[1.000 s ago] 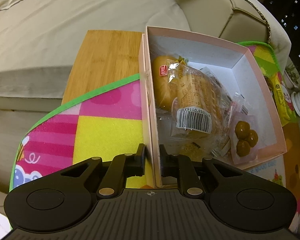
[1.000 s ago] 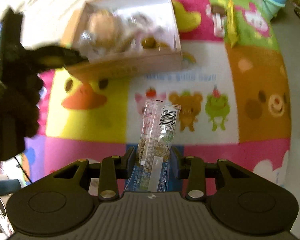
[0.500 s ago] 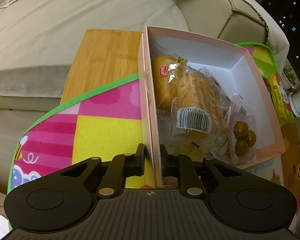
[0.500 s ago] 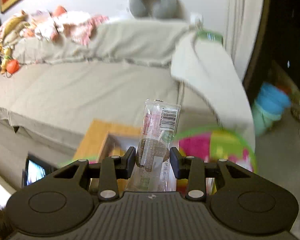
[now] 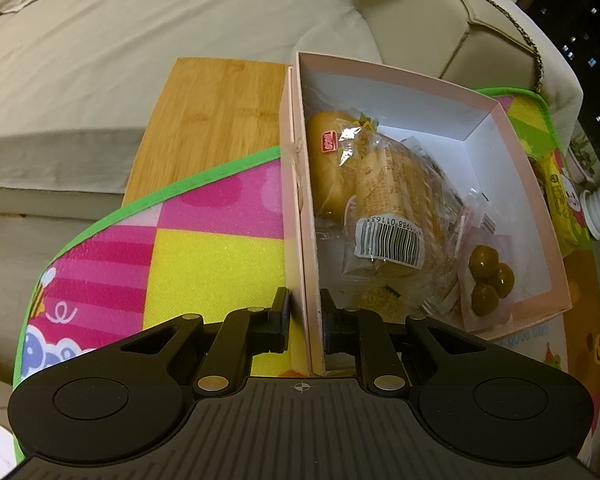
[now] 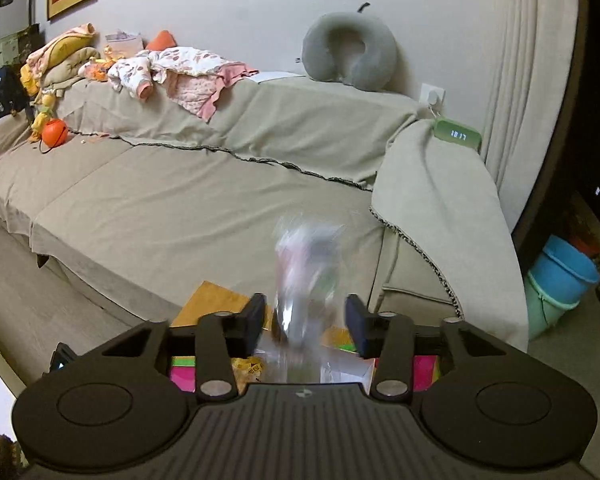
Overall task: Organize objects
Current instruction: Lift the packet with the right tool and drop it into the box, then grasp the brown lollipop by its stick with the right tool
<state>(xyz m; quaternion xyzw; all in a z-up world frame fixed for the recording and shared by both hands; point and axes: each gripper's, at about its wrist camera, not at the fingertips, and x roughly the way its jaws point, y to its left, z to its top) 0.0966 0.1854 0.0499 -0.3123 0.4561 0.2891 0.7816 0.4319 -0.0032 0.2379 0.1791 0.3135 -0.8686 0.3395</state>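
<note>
A pink cardboard box [image 5: 294, 216] stands on the colourful play mat [image 5: 204, 256], and my left gripper [image 5: 305, 312] is shut on its near left wall. Inside lie wrapped buns [image 5: 384, 200] with a barcode label and a small pack of brown balls [image 5: 488, 280]. In the right wrist view my right gripper [image 6: 306, 320] is held high over the box. Its jaws are opening, and the clear snack packet [image 6: 308, 276] between them shows as a blur, loose from the pads and dropping. A corner of the box [image 6: 344, 368] shows just below the fingers.
A beige covered sofa [image 6: 204, 200] runs behind the mat, with clothes, a grey neck pillow [image 6: 350, 54] and an orange ball [image 6: 54, 132] on it. A bamboo board [image 5: 216, 120] lies beside the box. Blue and green buckets [image 6: 560, 280] stand at the right. A yellow packet [image 5: 560, 204] lies right of the box.
My right gripper rose from the mat and tilted up to face the sofa with the packet. Its jaws have now spread and the packet has slipped free. The left gripper kept still on the box wall.
</note>
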